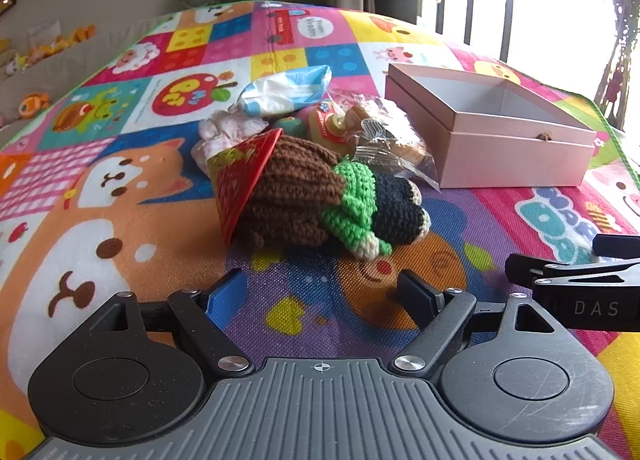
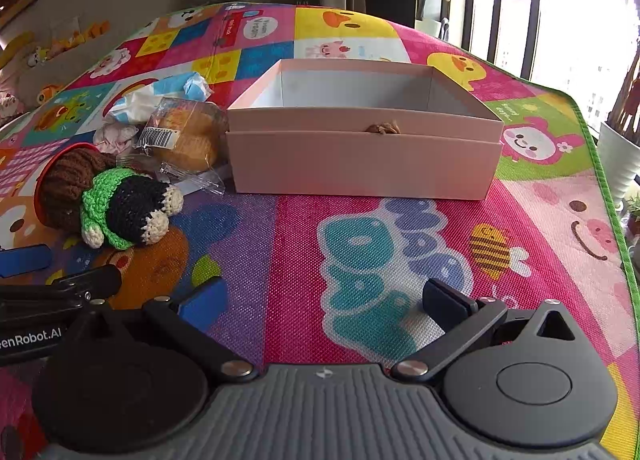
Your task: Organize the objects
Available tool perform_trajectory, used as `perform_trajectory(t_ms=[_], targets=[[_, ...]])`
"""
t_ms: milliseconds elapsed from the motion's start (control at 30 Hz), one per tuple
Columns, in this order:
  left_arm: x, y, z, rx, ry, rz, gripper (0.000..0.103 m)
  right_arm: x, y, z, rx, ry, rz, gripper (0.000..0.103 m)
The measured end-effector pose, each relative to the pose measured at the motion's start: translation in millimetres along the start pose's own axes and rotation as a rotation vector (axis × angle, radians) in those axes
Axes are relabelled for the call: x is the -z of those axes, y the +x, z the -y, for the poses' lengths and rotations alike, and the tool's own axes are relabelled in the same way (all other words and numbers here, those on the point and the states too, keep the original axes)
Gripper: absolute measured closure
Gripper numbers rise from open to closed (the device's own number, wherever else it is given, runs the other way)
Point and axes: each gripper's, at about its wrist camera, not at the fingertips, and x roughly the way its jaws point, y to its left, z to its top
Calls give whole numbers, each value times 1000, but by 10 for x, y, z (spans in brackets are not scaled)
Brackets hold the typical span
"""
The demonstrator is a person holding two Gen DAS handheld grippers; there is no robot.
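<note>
Play mat (image 2: pixel 360 244): woven texture, bright cartoon squares, covers the whole surface. Pink box (image 2: pixel 364 156): rectangular cardboard, lid off, white inside, no contents visible; small brown knot at the front rim. Left of the box, a pile: crochet doll (image 1: pixel 320 196) on its side, brown ribbed yarn, green and black bands, red cone hat; wrapped bun (image 2: pixel 188 136) in clear crinkly plastic; blue-white packet (image 1: pixel 286 90). Left gripper (image 1: pixel 320 292) jaws wide, nothing between, near the doll. Right gripper (image 2: pixel 324 300) jaws wide, empty, facing the box.
</note>
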Motion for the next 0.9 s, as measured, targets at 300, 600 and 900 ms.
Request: perform_trajectory(t_ms=[300, 600, 900], targets=[[-154, 399, -216, -11, 3, -3, 15, -233, 305, -58, -2, -3, -5, 0], [-261, 507, -333, -5, 5, -13, 15, -281, 326, -82, -4, -4, -10, 0], [-178, 441, -228, -2, 12, -9, 15, -263, 367, -46, -14, 4, -14, 0]])
